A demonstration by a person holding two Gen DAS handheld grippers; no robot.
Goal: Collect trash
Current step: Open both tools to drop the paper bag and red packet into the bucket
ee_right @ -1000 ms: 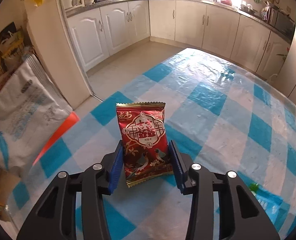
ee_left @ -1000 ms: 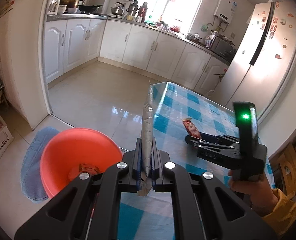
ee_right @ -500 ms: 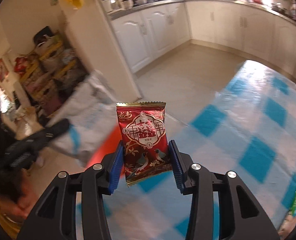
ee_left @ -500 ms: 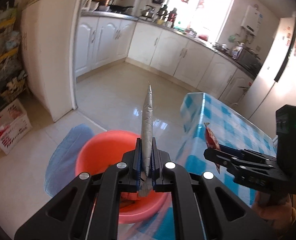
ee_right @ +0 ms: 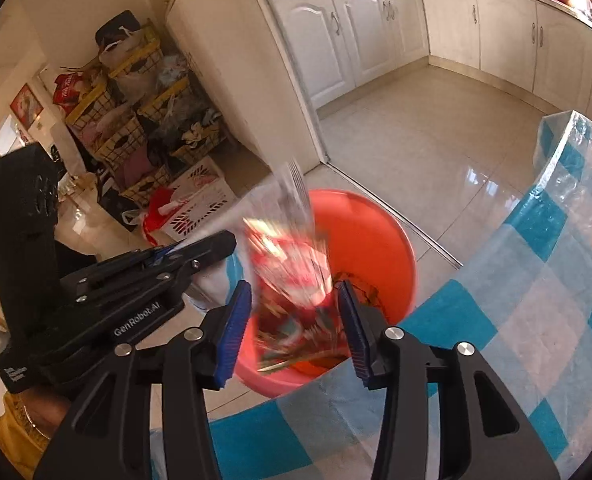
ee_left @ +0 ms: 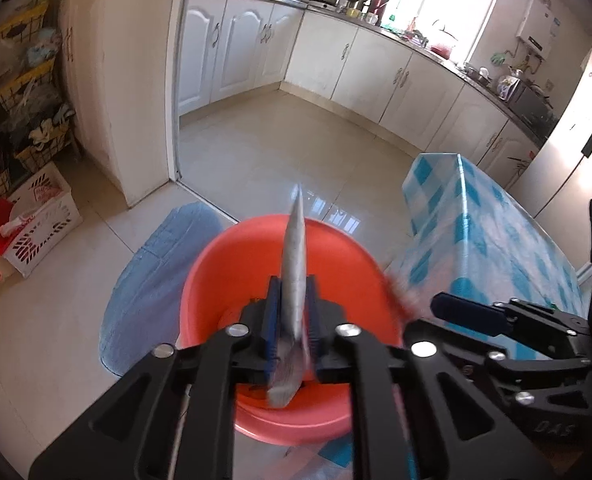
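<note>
Both grippers are matte black plastic with cut-out slots and silver round screw heads. The left gripper (ee_left: 292, 320) has dark blue ribbed pads; white "GenRobot.AI" lettering runs along its side. The right gripper (ee_right: 294, 320) carries brighter blue ribbed pads (ee_right: 232, 332). At 8 o'clock in the right view, a yellow sleeve (ee_right: 12, 416) meets bare skin.

We see a glossy beige tiled floor (ee_left: 256, 160). Directly on it: an orange-red plastic basin (ee_left: 232, 264), just beside the corner of a table under a blue-and-white checked cloth (ee_left: 483, 232); a blue mat (ee_left: 148, 276), partly under the basin's far left side; a white slotted crate (ee_left: 44, 216) near the doorway wall. The cloth-covered tabletop (ee_right: 535, 300) looks bare where visible.
</note>
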